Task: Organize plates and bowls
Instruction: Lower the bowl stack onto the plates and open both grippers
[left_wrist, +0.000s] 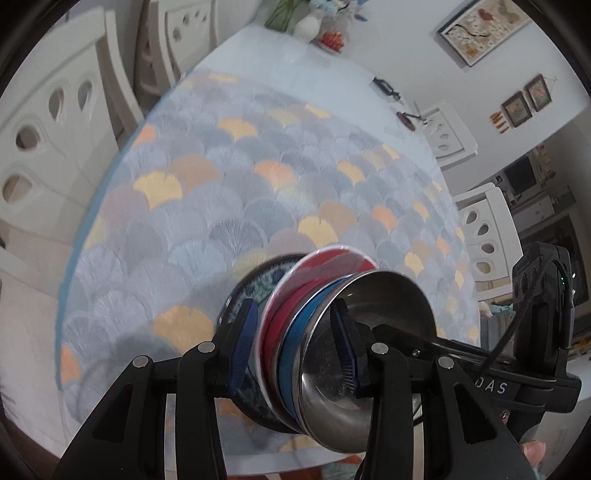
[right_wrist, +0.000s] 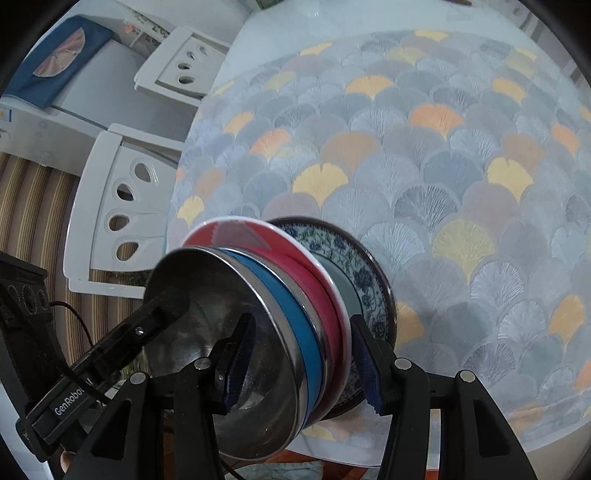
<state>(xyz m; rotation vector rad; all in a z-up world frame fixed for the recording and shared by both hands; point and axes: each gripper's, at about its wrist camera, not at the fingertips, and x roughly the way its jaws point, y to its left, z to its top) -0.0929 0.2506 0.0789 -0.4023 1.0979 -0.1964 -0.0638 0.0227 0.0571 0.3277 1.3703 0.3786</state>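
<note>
A stack of dishes sits between both grippers: a steel bowl (left_wrist: 369, 332) (right_wrist: 229, 332) on top, a blue bowl (left_wrist: 299, 332) (right_wrist: 291, 314), a red bowl (left_wrist: 291, 291) (right_wrist: 314, 280) and a blue-and-white floral plate (left_wrist: 255, 288) (right_wrist: 354, 266) at the bottom. My left gripper (left_wrist: 295, 339) is shut on the stack's rim, one finger inside the steel bowl, the other under the floral plate. My right gripper (right_wrist: 306, 362) grips the opposite rim the same way. The stack appears tilted, just above or on the table's near edge; I cannot tell which.
The table has a fan-patterned cloth (left_wrist: 258, 177) (right_wrist: 424, 147). White chairs (left_wrist: 48, 122) (right_wrist: 122, 206) stand around it. A vase and small items (left_wrist: 314, 26) sit at the table's far end.
</note>
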